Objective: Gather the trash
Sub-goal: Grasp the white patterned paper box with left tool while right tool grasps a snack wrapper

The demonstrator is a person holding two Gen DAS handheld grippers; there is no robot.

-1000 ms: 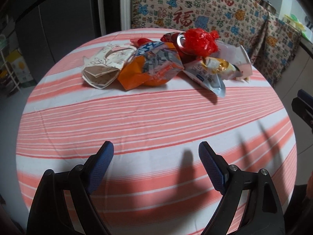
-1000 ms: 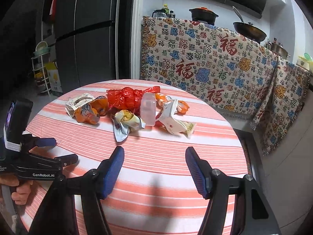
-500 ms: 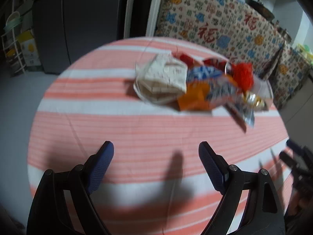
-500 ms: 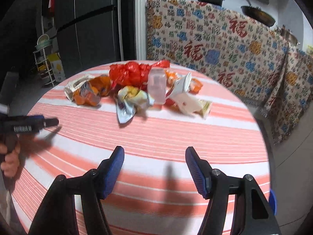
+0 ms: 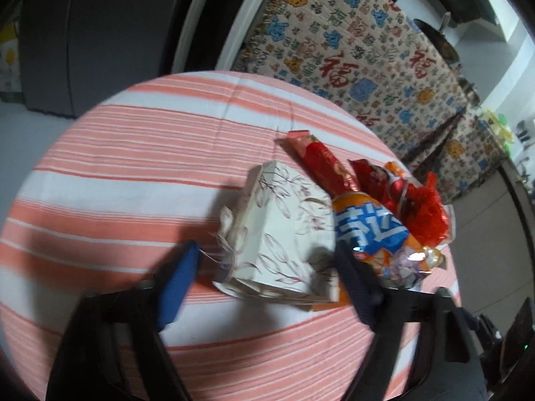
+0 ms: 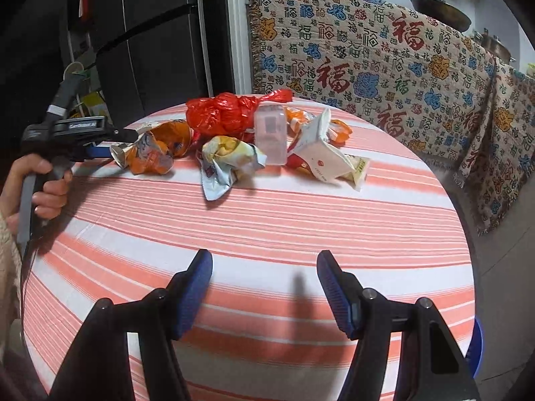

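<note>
A heap of trash lies on the far half of the round striped table (image 6: 267,217). My left gripper (image 5: 265,250) straddles a white floral paper box (image 5: 284,227) at the heap's left end. Its jaws are closing, with a gap still showing at the left pad (image 5: 180,277). An orange and blue snack bag (image 5: 367,230) and a red wrapper (image 5: 324,163) lie just right of the box. In the right wrist view a hand (image 6: 43,187) holds the left gripper (image 6: 117,143) at the orange bag (image 6: 157,150). My right gripper (image 6: 264,257) hangs open over bare cloth, well short of the heap.
The heap also holds a red plastic bag (image 6: 220,115), a clear plastic tub (image 6: 271,137), a crumpled wrapper (image 6: 230,157) and a white carton (image 6: 321,153). Behind the table stand a dark fridge (image 6: 150,33) and a counter under a patterned cloth (image 6: 367,50).
My left gripper has swung left and forward to the floral box, which now sits between its narrowed jaws. The right gripper has dipped slightly, its jaws unchanged.
</note>
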